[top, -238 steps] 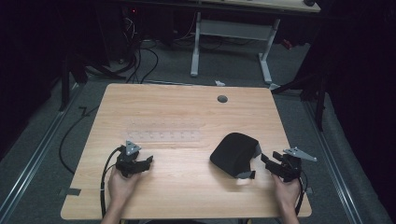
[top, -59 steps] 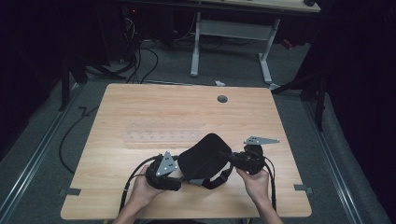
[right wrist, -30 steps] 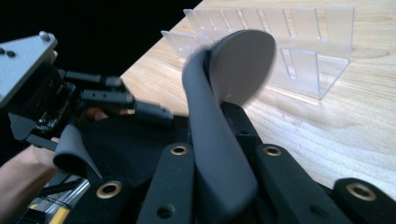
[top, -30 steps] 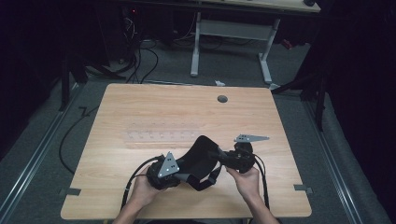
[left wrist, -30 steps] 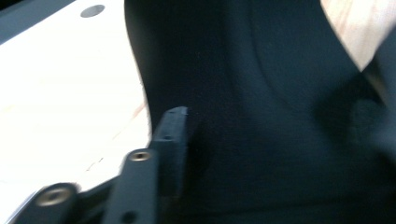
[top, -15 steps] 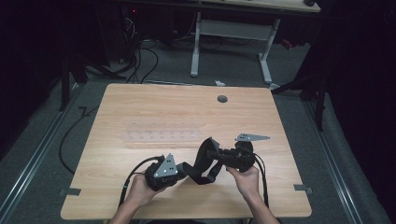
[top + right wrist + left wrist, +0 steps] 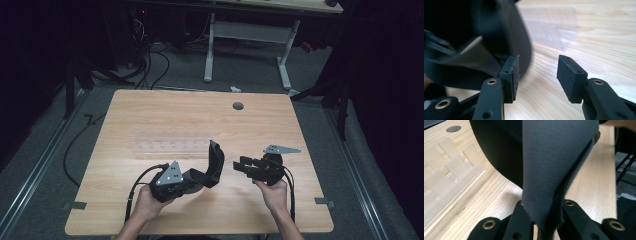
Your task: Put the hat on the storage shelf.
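A black fabric cap [image 7: 209,165] with a grey lining stands bent upward near the table's front middle. My left gripper [image 7: 192,178] points right and is shut on the cap's edge. In the left gripper view the grey cloth [image 7: 556,170] runs down between the closed jaws of that gripper [image 7: 546,221]. My right gripper [image 7: 241,165] sits just right of the cap, open, with nothing between its pads. In the right gripper view this gripper [image 7: 537,73] has the cap [image 7: 506,32] brushing its left pad [image 7: 514,75] from outside.
A clear plastic rack [image 7: 170,146] lies flat on the wooden table [image 7: 150,115] behind the cap, also visible as the rack [image 7: 446,170] and the rack [image 7: 549,22]. A round cable hole [image 7: 238,106] is at the back. Another desk's legs and cables are on the floor beyond.
The right gripper, which was against the cap, has opened and drawn off to the right. The cap now stands folded up, held by the left gripper alone.
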Demonstrator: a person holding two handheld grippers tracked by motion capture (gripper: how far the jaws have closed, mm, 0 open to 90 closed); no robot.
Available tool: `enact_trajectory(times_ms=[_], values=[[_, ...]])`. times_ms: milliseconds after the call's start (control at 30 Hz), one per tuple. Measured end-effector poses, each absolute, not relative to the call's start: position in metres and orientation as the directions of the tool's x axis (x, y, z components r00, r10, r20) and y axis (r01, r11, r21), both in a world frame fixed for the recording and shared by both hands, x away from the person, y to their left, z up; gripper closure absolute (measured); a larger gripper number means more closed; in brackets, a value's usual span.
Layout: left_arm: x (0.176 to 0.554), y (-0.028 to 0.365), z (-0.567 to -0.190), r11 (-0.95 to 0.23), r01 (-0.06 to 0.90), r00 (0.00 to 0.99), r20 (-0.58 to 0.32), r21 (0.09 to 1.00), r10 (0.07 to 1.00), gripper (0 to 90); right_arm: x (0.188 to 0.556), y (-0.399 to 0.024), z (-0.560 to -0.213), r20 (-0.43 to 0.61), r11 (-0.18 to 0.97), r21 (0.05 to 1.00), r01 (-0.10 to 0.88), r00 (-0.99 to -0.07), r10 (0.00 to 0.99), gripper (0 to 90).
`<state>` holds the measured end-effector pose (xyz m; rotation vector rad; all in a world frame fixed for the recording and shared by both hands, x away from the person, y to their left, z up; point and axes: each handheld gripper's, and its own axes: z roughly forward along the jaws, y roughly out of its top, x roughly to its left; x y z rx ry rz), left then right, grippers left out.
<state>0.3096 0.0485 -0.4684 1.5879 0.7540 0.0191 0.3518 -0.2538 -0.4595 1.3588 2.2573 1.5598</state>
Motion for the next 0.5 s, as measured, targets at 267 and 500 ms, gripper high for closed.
enact_trajectory(times_ms=[267, 500], values=[[0.311, 0.054, -0.467, 0.053, 0.455, 0.757, -0.418, 0.889, 0.502, 85.9, 0.36, -0.273, -0.502, 0.264, 0.129, 0.748, 0.651, -0.47, 0.842, 50.0], [0.316, 0.062, -0.462, 0.119, 0.45, 0.729, -0.441, 0.885, 0.523, 85.9, 0.364, -0.289, -0.513, 0.139, 0.134, 0.761, 0.634, -0.361, 0.922, 46.2]])
